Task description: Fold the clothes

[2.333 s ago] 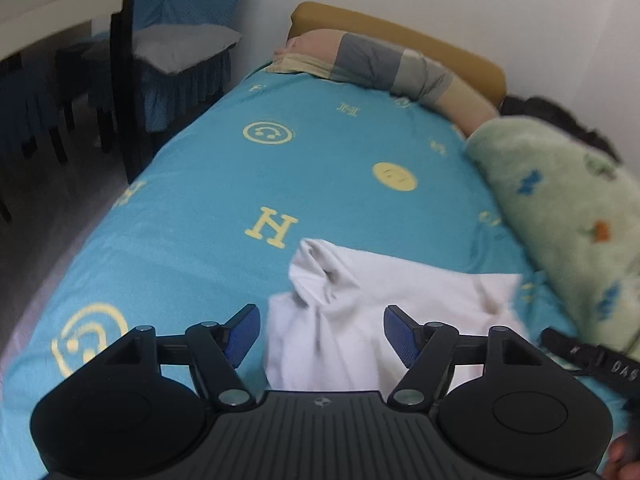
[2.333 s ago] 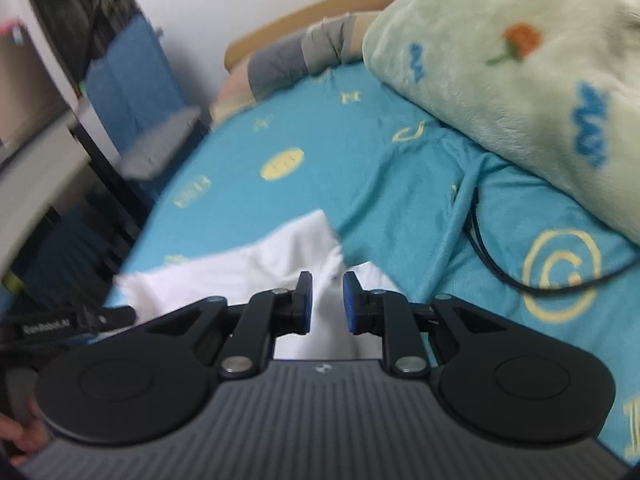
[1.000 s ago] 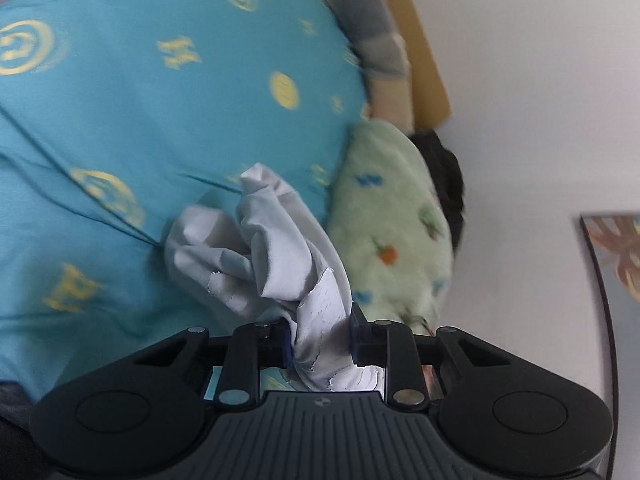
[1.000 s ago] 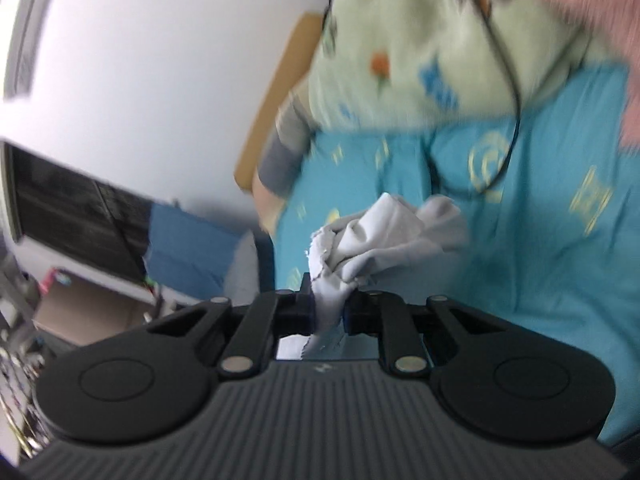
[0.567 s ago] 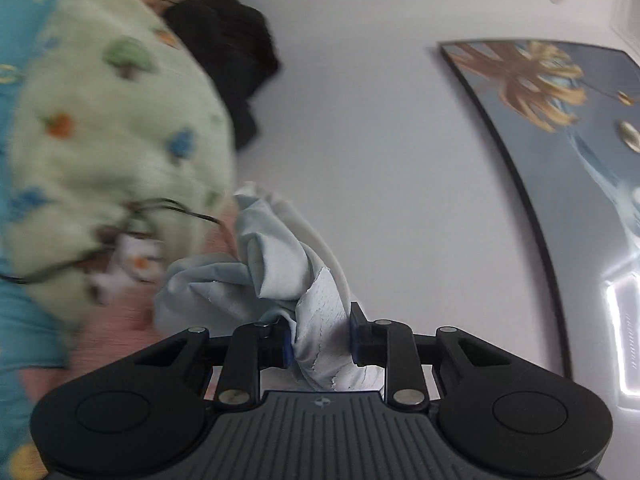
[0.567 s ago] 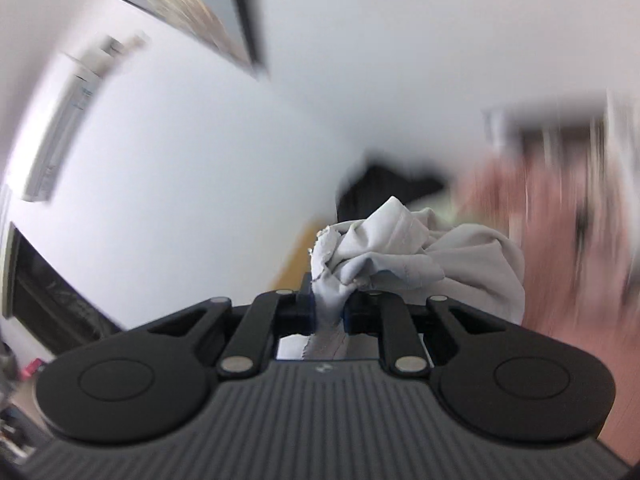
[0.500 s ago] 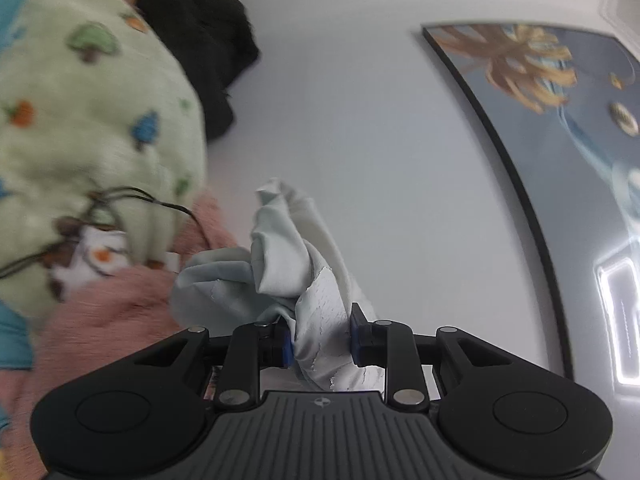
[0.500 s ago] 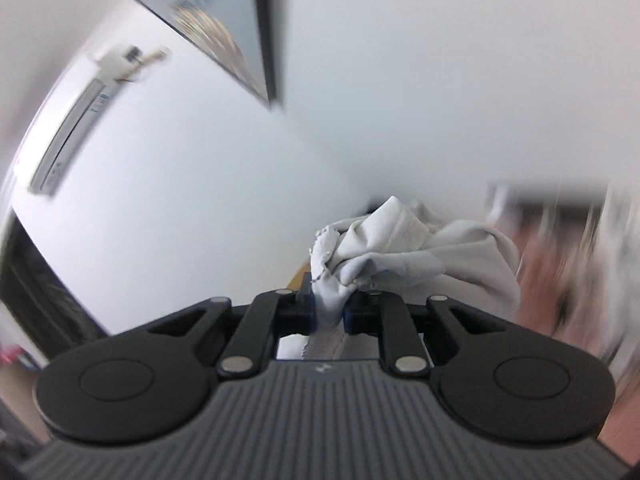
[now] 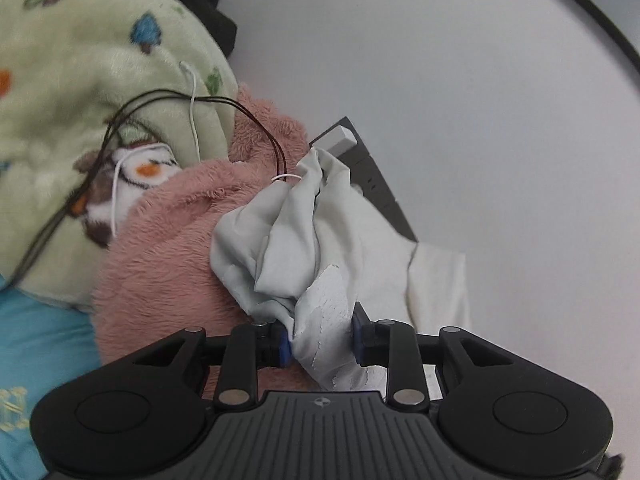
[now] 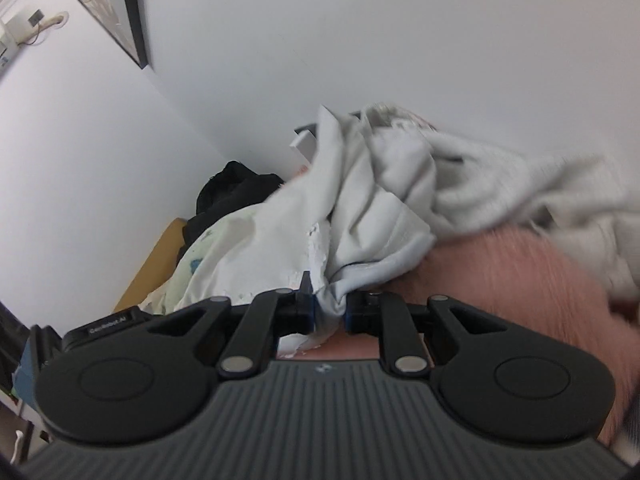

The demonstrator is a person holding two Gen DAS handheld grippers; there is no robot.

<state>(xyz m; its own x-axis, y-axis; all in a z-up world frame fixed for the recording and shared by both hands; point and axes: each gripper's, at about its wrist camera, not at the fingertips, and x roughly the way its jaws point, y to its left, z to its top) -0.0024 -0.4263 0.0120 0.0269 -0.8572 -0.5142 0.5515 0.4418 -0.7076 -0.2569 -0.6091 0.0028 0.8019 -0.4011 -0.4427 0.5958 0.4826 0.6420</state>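
Both tongs we hold raised, tilted up toward the wall: left tongs (image 9: 322,344) and right tongs (image 10: 328,308) each pinch the crumpled white garment (image 9: 304,240), lifted above the pink fleece blanket (image 9: 160,264).

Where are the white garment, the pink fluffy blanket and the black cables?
white garment (image 9: 288,248), left wrist view, crumpled middle fold
pink fluffy blanket (image 9: 160,264), left wrist view, plush front
black cables (image 9: 120,120), left wrist view, looped stretch
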